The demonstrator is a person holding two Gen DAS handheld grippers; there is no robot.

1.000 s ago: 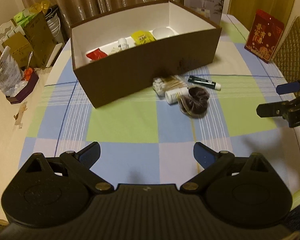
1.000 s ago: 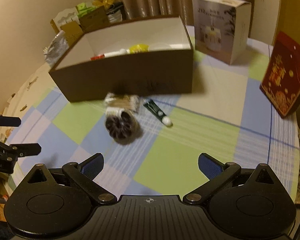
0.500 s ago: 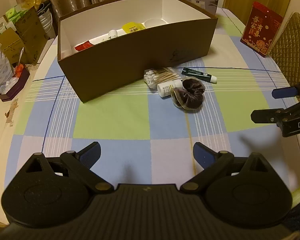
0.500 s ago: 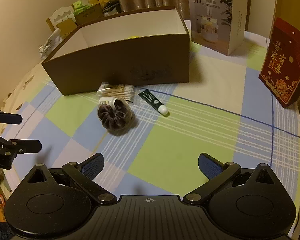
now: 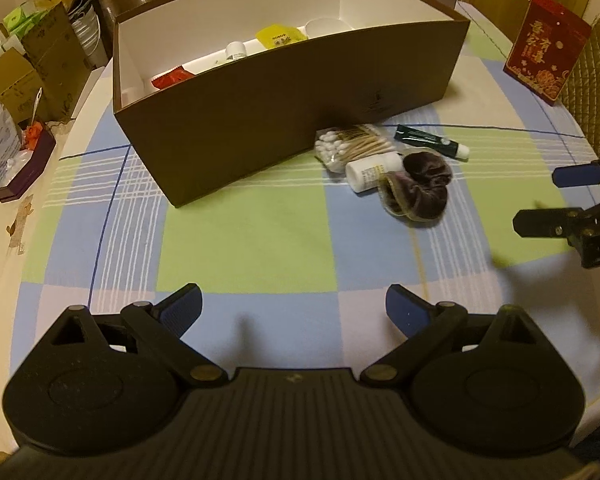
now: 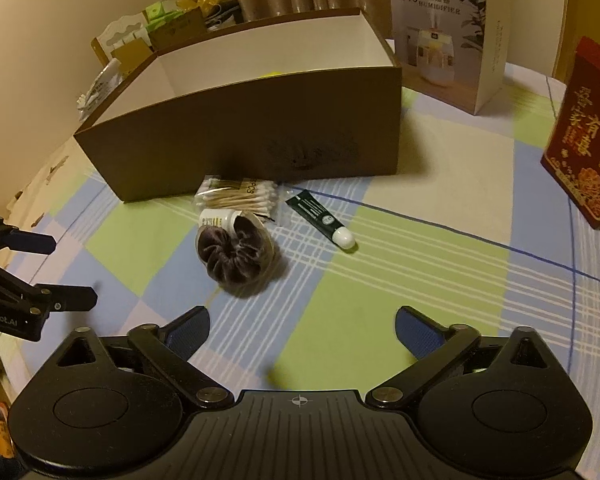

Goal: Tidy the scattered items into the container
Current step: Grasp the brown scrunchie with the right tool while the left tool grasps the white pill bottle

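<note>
Right gripper [image 6: 302,332] hovers over the checked tabletop [image 6: 420,280], jaws spread with nothing between them, though they have just been closing a little. Left gripper [image 5: 294,308] is also released and empty, low over the near part of the cloth.

Four loose items lie in a cluster just in front of the brown box [image 5: 300,92], on its right half:
- pack of cotton swabs [image 5: 352,146], touching or nearly touching the box's front wall
- small white bottle [image 5: 370,170] lying on its side, against the swab pack
- dark velvet scrunchie [image 5: 420,192], pressed up against the bottle's far end
- dark green tube [image 5: 430,141] with a white cap, slightly apart to the right

The box already holds a red packet [image 5: 172,77], a yellow packet [image 5: 280,36] and a few white pieces (cannot tell exactly what).

Handling, as a judgement: the scrunchie is soft and light, will squash under the pads, so pinch across the bunched fabric ring; no breakage risk. The bottle looks rigid and smooth and may roll, so grip across its body. The swab pack is a crinkly film (slippery), best taken across its short width. The tube is thin and flat, so close on the body rather than the cap. The scrunchie sits nearest the right gripper and looks like the likeliest next pick.
</note>
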